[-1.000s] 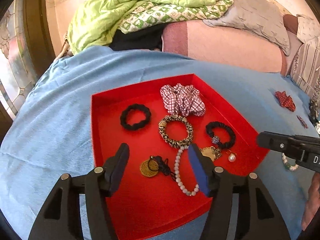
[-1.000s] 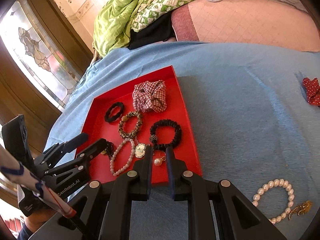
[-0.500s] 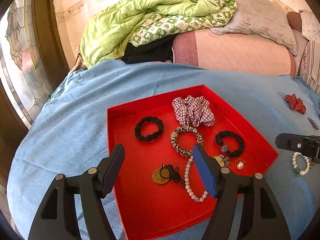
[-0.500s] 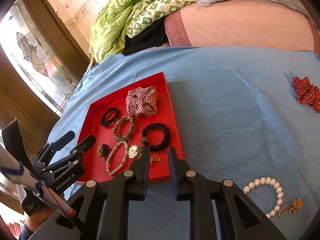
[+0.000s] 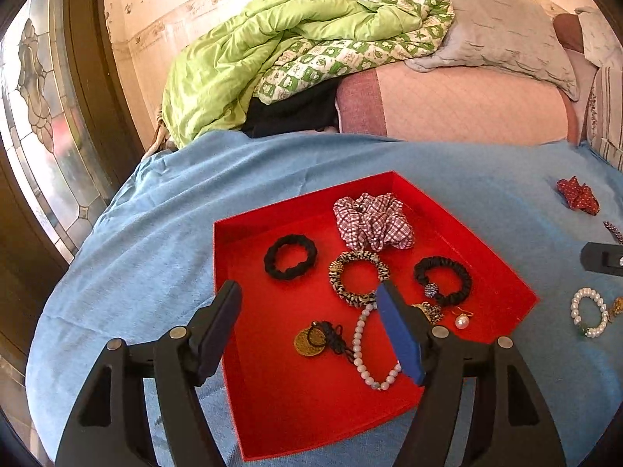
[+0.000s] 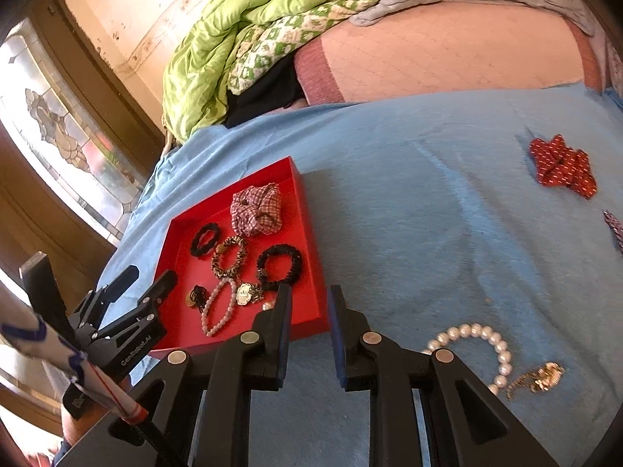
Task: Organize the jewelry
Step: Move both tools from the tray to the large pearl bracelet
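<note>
A red tray [image 5: 249,225] on the blue cloth holds a plaid scrunchie [image 5: 373,222], black hair ties [image 5: 290,257], a leopard hair tie [image 5: 358,284], a bead necklace [image 5: 362,346], a gold pendant [image 5: 309,340] and a pearl earring [image 5: 461,321]. My left gripper [image 5: 307,292] hovers wide open over the tray's near side, holding nothing. My right gripper [image 6: 310,292] hangs over the tray's near right corner [image 6: 319,323], jaws slightly apart with nothing between them. To its right a white pearl bracelet [image 6: 488,335] and a gold brooch [image 6: 541,375] lie on the cloth.
A red dotted bow [image 6: 562,165] and a small hair clip [image 6: 613,225] lie at the far right of the blue cloth [image 6: 428,214]. Behind are a green quilt [image 5: 272,50], pillows and a pink mattress. A stained-glass door [image 5: 39,116] stands on the left.
Both grippers drew back from the tray. The right one slid rightward off the pearl earring, which stays in the tray, and its jaws parted a little. The left jaws widened.
</note>
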`<act>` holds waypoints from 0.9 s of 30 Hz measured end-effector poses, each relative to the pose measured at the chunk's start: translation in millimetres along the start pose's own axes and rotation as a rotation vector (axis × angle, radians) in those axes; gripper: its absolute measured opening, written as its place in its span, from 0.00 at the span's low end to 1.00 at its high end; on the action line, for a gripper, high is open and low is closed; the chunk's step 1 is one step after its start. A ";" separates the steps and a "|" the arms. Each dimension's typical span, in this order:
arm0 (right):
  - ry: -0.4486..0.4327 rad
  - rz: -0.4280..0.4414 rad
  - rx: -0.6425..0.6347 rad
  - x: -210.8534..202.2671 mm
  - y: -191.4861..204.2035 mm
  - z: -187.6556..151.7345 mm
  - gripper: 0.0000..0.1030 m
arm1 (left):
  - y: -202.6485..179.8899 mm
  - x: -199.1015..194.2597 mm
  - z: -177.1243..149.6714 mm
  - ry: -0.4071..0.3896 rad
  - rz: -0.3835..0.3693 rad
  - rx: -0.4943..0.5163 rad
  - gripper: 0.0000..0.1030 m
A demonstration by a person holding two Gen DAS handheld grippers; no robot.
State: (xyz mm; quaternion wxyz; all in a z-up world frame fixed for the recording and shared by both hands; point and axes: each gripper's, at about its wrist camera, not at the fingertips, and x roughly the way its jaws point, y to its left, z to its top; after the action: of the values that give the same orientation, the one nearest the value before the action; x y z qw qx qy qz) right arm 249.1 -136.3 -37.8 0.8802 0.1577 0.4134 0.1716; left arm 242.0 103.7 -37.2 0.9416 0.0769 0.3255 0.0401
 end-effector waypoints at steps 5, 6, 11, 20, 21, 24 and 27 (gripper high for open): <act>-0.020 -0.021 0.017 -18.7 -11.0 -2.1 0.20 | -8.1 -2.8 -2.7 -0.004 0.011 0.020 0.69; -0.022 -0.024 0.020 -21.4 -13.7 -2.7 0.21 | -10.2 -3.8 -3.5 -0.006 0.016 0.025 0.69; -0.034 -0.053 0.042 -40.0 -32.9 -8.1 0.22 | -17.9 -12.3 -6.5 -0.035 0.023 0.043 0.70; -0.059 -0.136 0.179 -87.5 -116.2 -22.7 0.23 | -75.0 -44.7 -19.6 -0.062 -0.179 0.141 0.69; -0.054 -0.146 0.201 -89.4 -126.8 -25.2 0.23 | -86.1 -47.1 -22.3 -0.048 -0.223 0.162 0.70; -0.040 -0.146 0.260 -92.9 -149.1 -29.6 0.23 | -125.1 -50.4 -29.5 0.004 -0.349 0.227 0.69; -0.041 -0.115 0.294 -95.7 -157.1 -28.6 0.23 | -155.7 -44.7 -29.1 0.066 -0.430 0.244 0.69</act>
State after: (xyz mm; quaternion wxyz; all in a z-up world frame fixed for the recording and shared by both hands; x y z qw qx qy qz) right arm 196.4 -313.8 -56.6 0.8642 0.2645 0.4244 0.0554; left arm 193.0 -51.7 -59.3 0.9010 0.1178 0.3673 -0.1985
